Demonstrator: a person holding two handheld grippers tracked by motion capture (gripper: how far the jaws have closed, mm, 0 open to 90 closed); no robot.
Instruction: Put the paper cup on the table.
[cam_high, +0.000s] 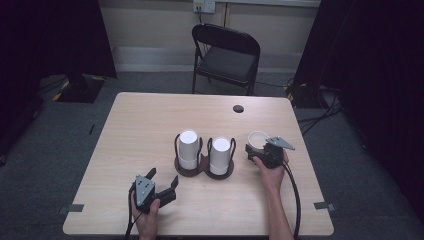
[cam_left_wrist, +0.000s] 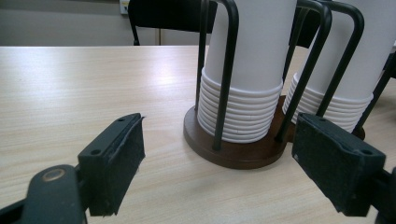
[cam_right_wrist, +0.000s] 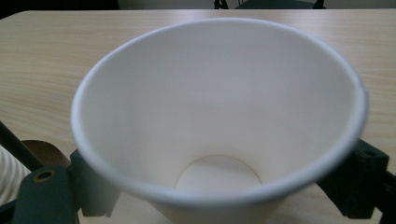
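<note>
A single white paper cup stands upright on the table, mouth up and empty. My right gripper reaches around its lower wall, one black pad on each side; the cup keeps its round shape and the jaws stand wide. To the cup's left is a dark wooden holder with black wire loops, holding two stacks of upside-down white cups. My left gripper rests open near the front left of the holder, nothing between its pads.
The light wooden table has a round cable hole near its far edge. A black folding chair stands behind the table. Dark curtains hang at both sides. Grey tape marks sit by the table's near corners.
</note>
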